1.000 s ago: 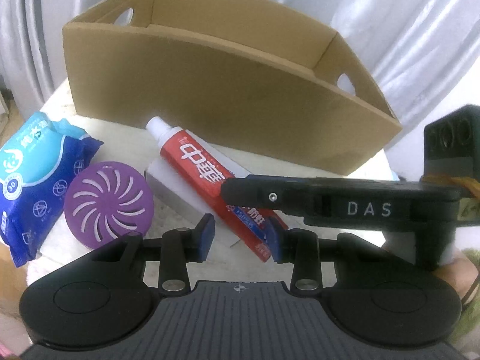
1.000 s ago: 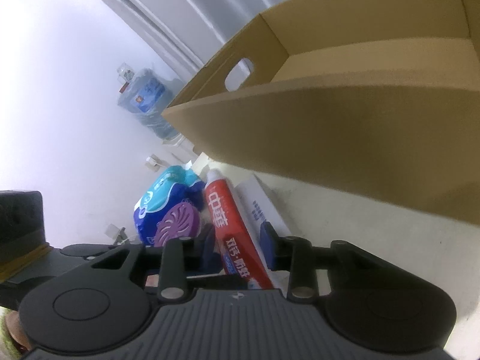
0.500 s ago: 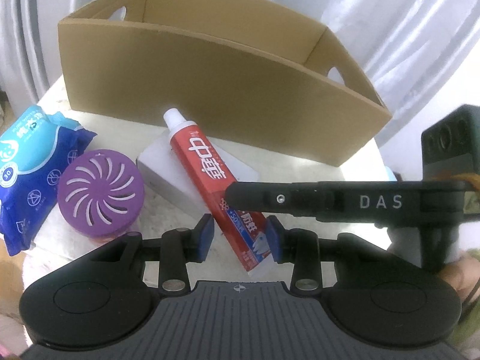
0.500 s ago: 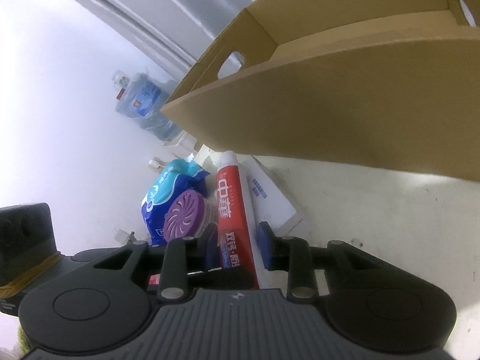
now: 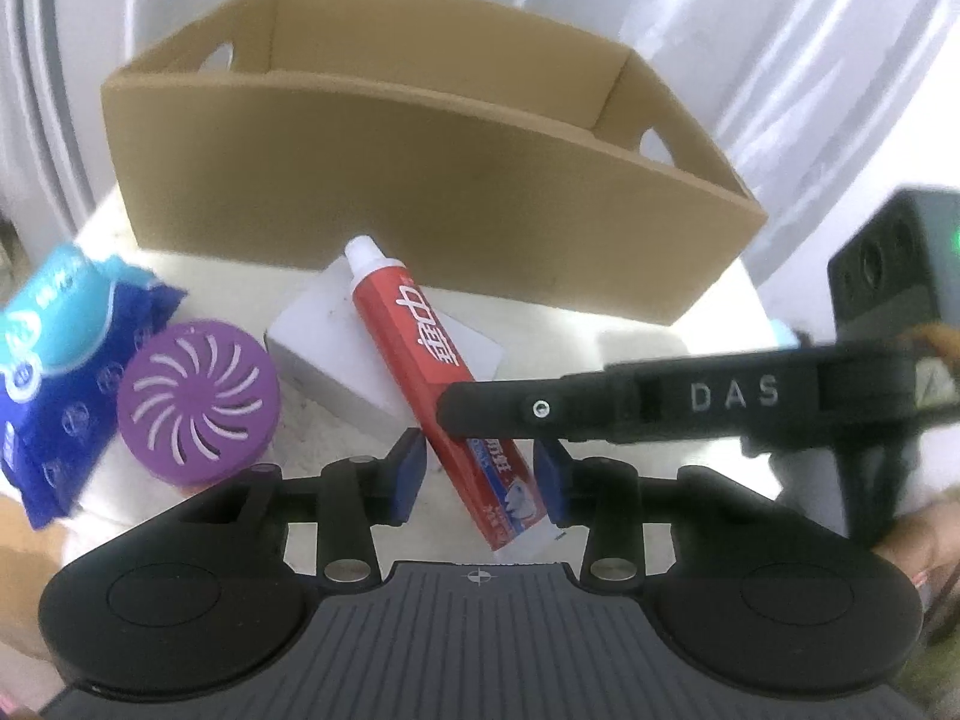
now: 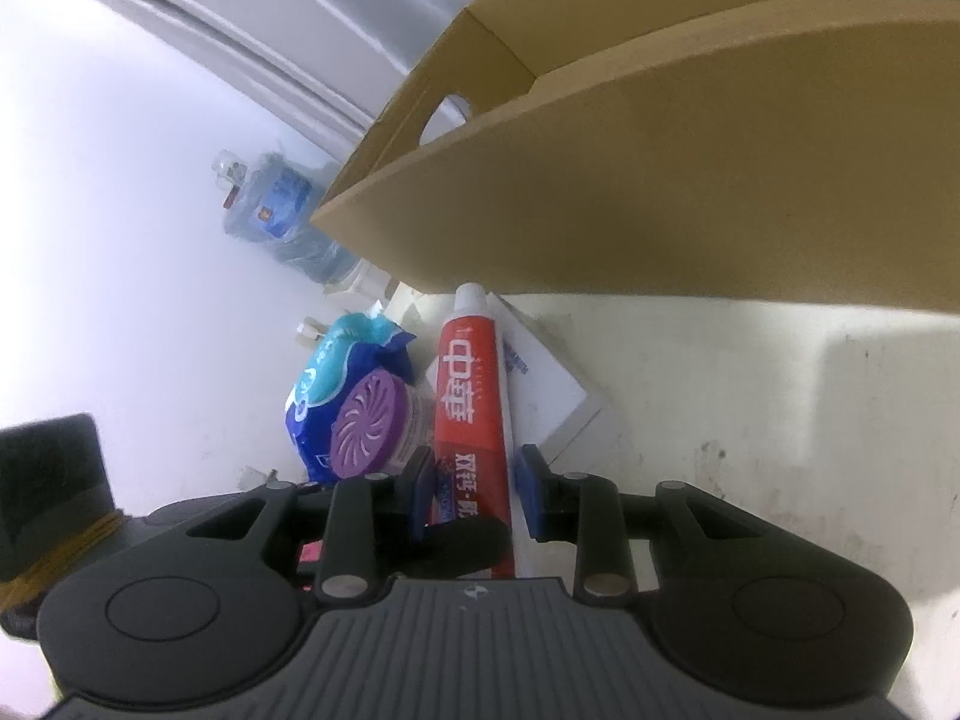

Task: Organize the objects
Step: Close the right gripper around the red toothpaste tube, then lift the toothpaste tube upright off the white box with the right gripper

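Observation:
A red toothpaste tube (image 5: 438, 360) lies slanted across a flat white box (image 5: 336, 330) in front of an open cardboard box (image 5: 420, 192). My left gripper (image 5: 480, 474) is open, its blue pads on either side of the tube's lower end. My right gripper (image 6: 474, 486) reaches in from the right; its blue pads straddle the tube (image 6: 471, 396) with a small gap on the right side, so it reads as open. Its black finger (image 5: 540, 414) crosses over the tube in the left wrist view.
A purple round air freshener (image 5: 198, 402) and a blue wipes pack (image 5: 54, 354) lie left of the tube. The table (image 6: 750, 396) is white. A water jug (image 6: 270, 216) stands far off by the wall. Grey curtains hang behind the box.
Both grippers have moved in along the toothpaste tube, which now reaches deeper between the pads. The right gripper has narrowed around it. The tube itself has not been lifted.

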The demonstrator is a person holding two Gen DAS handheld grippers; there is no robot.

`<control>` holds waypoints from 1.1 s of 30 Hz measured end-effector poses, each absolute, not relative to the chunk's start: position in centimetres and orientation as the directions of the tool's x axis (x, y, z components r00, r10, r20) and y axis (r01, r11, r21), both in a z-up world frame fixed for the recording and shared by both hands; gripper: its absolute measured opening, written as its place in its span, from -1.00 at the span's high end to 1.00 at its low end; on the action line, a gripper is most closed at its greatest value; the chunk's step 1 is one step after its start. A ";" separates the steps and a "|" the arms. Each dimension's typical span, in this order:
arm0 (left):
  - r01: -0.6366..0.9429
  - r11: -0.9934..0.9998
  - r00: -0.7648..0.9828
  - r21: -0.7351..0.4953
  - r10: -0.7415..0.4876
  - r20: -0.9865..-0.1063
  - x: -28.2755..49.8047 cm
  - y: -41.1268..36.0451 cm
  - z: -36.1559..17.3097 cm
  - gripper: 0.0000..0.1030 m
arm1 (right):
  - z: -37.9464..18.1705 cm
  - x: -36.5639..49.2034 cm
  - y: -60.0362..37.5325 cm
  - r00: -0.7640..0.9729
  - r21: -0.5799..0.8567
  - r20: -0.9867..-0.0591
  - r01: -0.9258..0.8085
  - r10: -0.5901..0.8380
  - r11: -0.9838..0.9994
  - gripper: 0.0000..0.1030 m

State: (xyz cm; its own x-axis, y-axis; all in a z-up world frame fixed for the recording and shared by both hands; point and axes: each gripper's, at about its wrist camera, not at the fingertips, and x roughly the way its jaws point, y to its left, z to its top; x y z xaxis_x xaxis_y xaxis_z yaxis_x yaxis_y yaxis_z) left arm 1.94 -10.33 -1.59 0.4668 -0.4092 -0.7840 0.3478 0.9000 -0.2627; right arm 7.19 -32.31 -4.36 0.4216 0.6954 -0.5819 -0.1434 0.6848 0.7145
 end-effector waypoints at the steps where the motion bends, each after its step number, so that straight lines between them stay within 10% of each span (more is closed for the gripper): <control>1: 0.346 0.901 0.470 -0.260 -0.407 -0.784 1.9 -10.3 -1.7 0.26 | -4.4 7.2 -32.3 0.423 0.717 -0.582 -0.137 0.695 0.684 0.36; 33: 0.366 0.891 0.512 -0.269 -0.434 -0.741 0.6 -9.5 -0.8 0.54 | -2.9 6.3 -30.6 0.447 0.712 -0.579 -0.131 0.682 0.690 0.38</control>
State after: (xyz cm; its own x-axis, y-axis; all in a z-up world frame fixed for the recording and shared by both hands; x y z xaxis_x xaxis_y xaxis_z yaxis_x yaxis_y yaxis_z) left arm 0.62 -9.54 -0.76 0.5120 -0.4340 -0.7412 0.3658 0.8910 -0.2690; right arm 6.26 -30.61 -2.91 0.4466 0.6821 -0.5791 -0.1313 0.6902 0.7116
